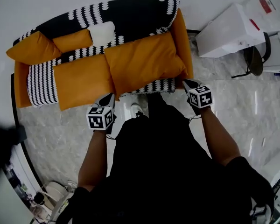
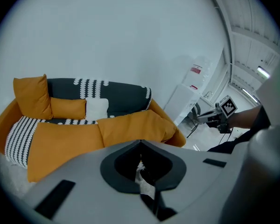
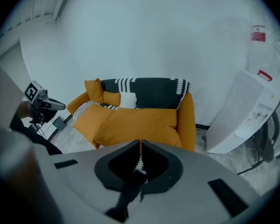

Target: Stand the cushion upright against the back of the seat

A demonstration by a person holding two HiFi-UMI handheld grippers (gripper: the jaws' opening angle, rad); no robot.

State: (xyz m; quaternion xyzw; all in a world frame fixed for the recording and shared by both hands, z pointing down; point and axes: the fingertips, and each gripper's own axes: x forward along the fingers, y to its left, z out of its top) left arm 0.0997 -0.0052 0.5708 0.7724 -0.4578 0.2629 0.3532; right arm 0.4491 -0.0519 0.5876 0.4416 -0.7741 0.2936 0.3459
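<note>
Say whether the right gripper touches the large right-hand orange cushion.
Apart: left gripper view shows floor between the right gripper and the large right-hand orange cushion.

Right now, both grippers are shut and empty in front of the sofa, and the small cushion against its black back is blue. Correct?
Not quite: the small cushion is white, not blue, as the head view shows. The rest holds: left gripper and right gripper are shut and empty in front of the sofa.

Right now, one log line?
left gripper shut | right gripper shut | large orange cushion flat on sofa seat | not upright yet
</note>
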